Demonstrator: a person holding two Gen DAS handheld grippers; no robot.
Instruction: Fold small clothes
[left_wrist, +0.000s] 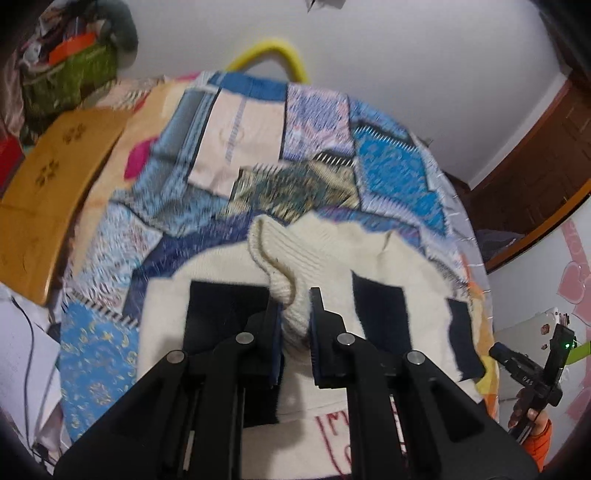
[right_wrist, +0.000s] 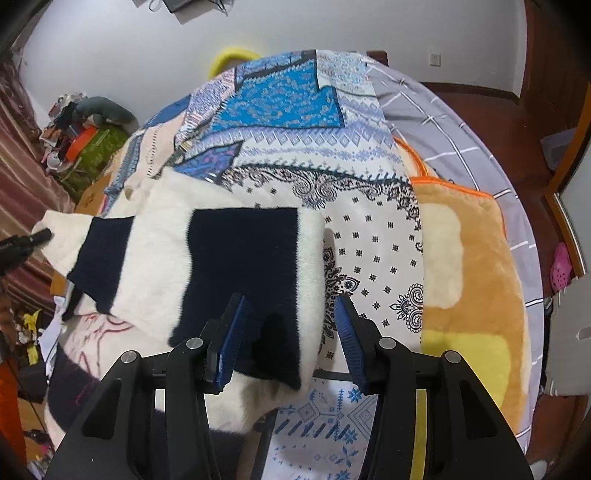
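Note:
A cream sweater (left_wrist: 391, 266) with dark navy patches (left_wrist: 221, 306) lies on the bed. In the left wrist view my left gripper (left_wrist: 294, 299) is shut on its ribbed cream cuff (left_wrist: 273, 240), which stands bunched between the pads. In the right wrist view my right gripper (right_wrist: 291, 297) is open over the sweater's (right_wrist: 155, 258) right edge. A navy patch (right_wrist: 243, 251) lies between the fingers, and bedspread shows between the cloth and the right pad. The left gripper (right_wrist: 37, 236) appears at that view's far left, at the sweater's corner. The right gripper (left_wrist: 517, 360) shows at the left wrist view's right edge, held by a hand in an orange sleeve.
The bed is covered by a blue patchwork spread (left_wrist: 399, 166). A plush orange-and-yellow blanket (right_wrist: 476, 258) and a grey checked sheet (right_wrist: 443, 122) lie to the right. A wooden board (left_wrist: 55, 177) and a clutter pile (left_wrist: 70, 77) sit left. A pink slipper (right_wrist: 561, 266) is on the floor.

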